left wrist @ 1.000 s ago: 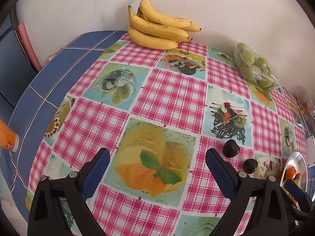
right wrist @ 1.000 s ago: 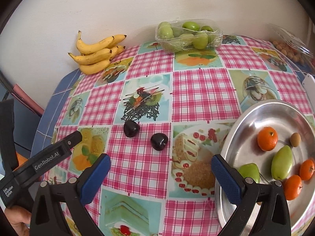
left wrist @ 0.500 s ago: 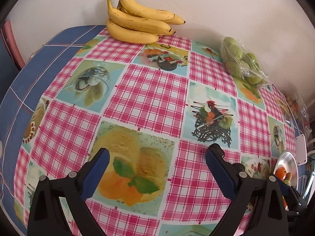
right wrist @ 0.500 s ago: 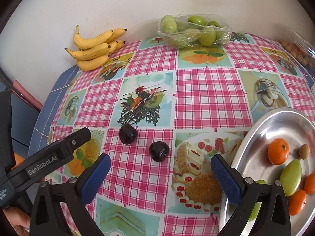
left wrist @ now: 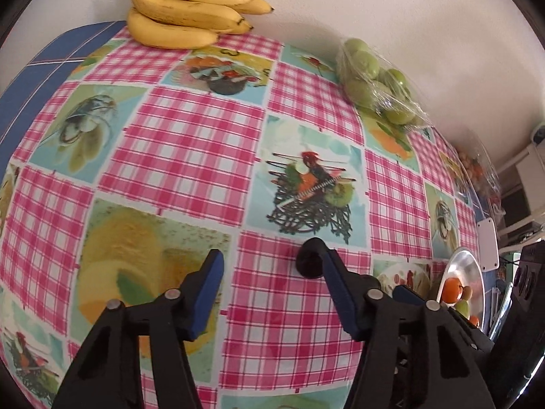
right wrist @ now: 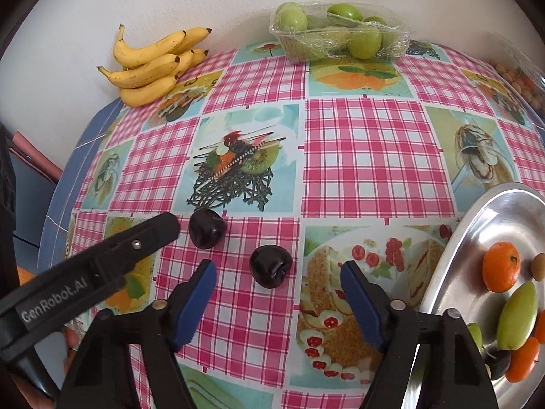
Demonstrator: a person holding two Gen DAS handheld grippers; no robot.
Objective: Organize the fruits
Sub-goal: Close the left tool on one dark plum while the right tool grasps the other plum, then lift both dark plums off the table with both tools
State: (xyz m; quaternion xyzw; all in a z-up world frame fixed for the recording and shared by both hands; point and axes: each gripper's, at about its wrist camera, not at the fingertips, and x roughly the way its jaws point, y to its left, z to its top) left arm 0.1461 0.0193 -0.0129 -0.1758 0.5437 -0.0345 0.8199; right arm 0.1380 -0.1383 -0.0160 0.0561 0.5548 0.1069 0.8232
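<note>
A plain white wall (right wrist: 238,6) rises behind the surface (right wrist: 368,156). A pink checked cloth with food pictures covers it.

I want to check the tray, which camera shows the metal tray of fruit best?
The right wrist view: the metal tray is large and its fruit distinct. The left wrist view shows only a thin edge-on sliver beside the left gripper.

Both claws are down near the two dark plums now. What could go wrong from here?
The left claw is open, with the left plum beside one finger rather than between them; closing could nudge it away. The round right plum may roll. The claws sit close together and might collide. The metal tray is already crowded.
</note>
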